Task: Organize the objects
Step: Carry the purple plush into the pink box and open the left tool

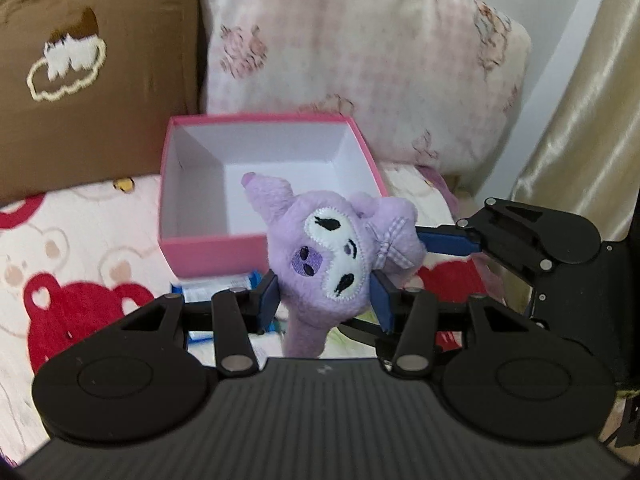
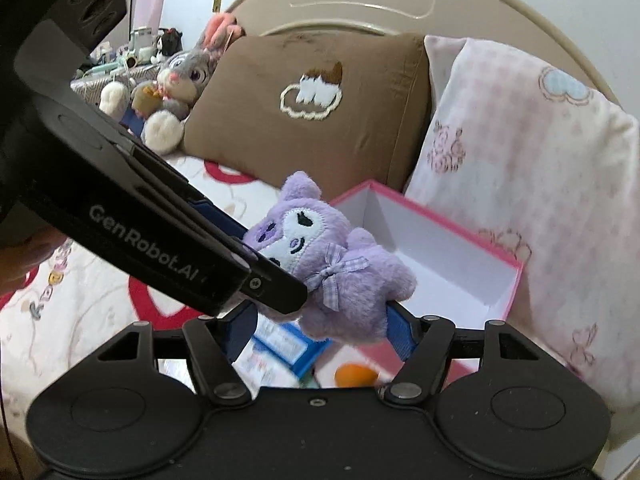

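A purple plush toy (image 1: 324, 256) with a white face and a checked bow hangs in the air just in front of an open pink box (image 1: 208, 248) with a white inside. My left gripper (image 1: 324, 300) is shut on the toy's head. My right gripper (image 2: 320, 324) is shut on the toy's body (image 2: 352, 280); in the left wrist view it reaches in from the right (image 1: 448, 240). In the right wrist view the left gripper crosses from the upper left and the box (image 2: 516, 276) lies behind the toy.
A brown pillow (image 2: 320, 120) and a pink checked pillow (image 2: 520, 184) lean behind the box. A blue-and-white packet (image 2: 288, 344) and an orange ball (image 2: 356, 376) lie on the bear-print bedspread (image 1: 80, 248). A grey bunny plush (image 2: 176, 80) sits far left.
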